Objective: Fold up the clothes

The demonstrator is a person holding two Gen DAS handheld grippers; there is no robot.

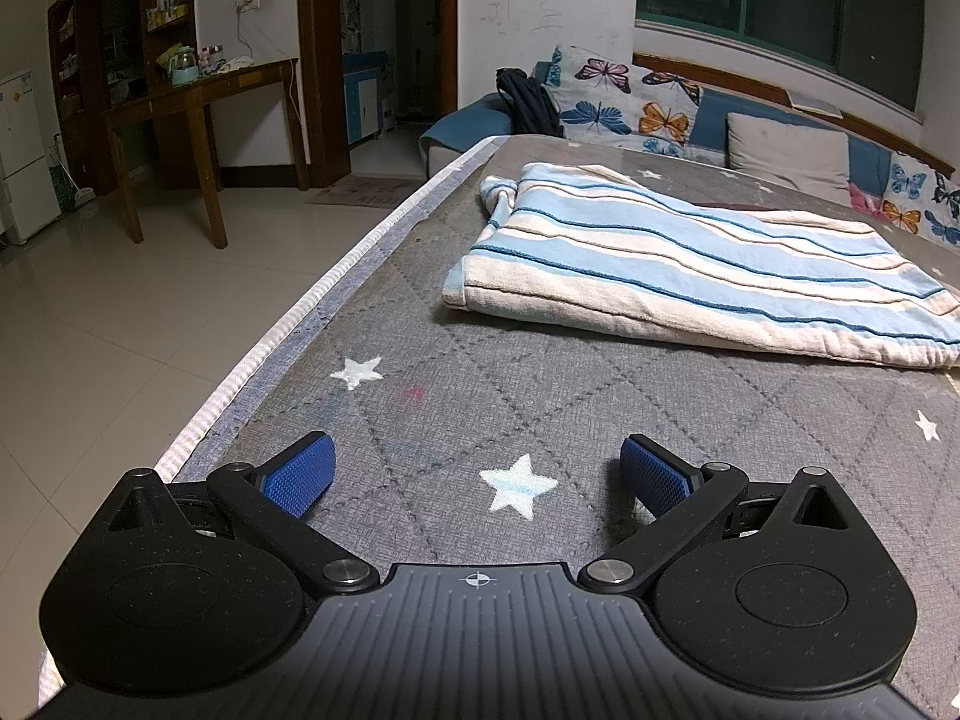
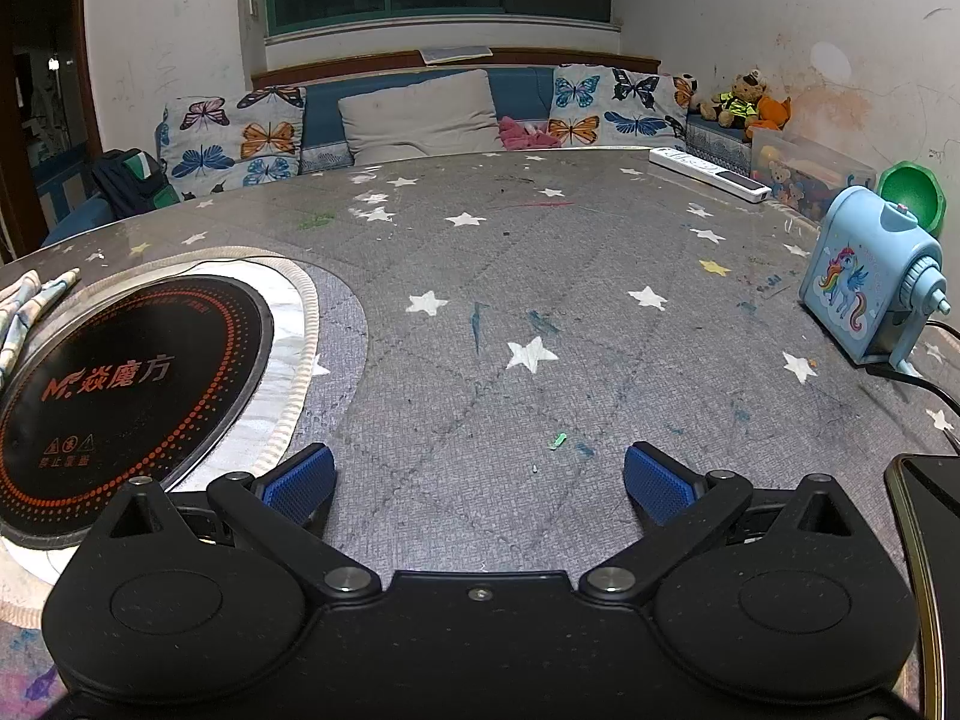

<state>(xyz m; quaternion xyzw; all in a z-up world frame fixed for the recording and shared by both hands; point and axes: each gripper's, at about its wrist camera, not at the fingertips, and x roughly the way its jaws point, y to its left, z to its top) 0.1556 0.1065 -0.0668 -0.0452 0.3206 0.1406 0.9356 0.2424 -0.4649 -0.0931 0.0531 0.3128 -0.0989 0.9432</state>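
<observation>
A blue-and-white striped garment point(image 1: 690, 264) lies folded flat on the grey star-patterned table cover point(image 1: 456, 408), ahead and to the right of my left gripper point(image 1: 477, 465). That gripper is open, low over the cover, with nothing between its blue pads point(image 1: 300, 474). In the right wrist view only an edge of the striped garment point(image 2: 30, 306) shows at the far left. My right gripper point(image 2: 480, 471) is open over bare cover point(image 2: 540, 300), apart from the garment, its pads point(image 2: 657, 483) holding nothing.
A round black induction cooktop point(image 2: 132, 384) is set into the table at my right gripper's left. A blue pencil sharpener point(image 2: 870, 288), a white power strip point(image 2: 708, 174) and a dark device point(image 2: 930, 510) sit at the right. The table's left edge point(image 1: 288, 324) drops to tiled floor.
</observation>
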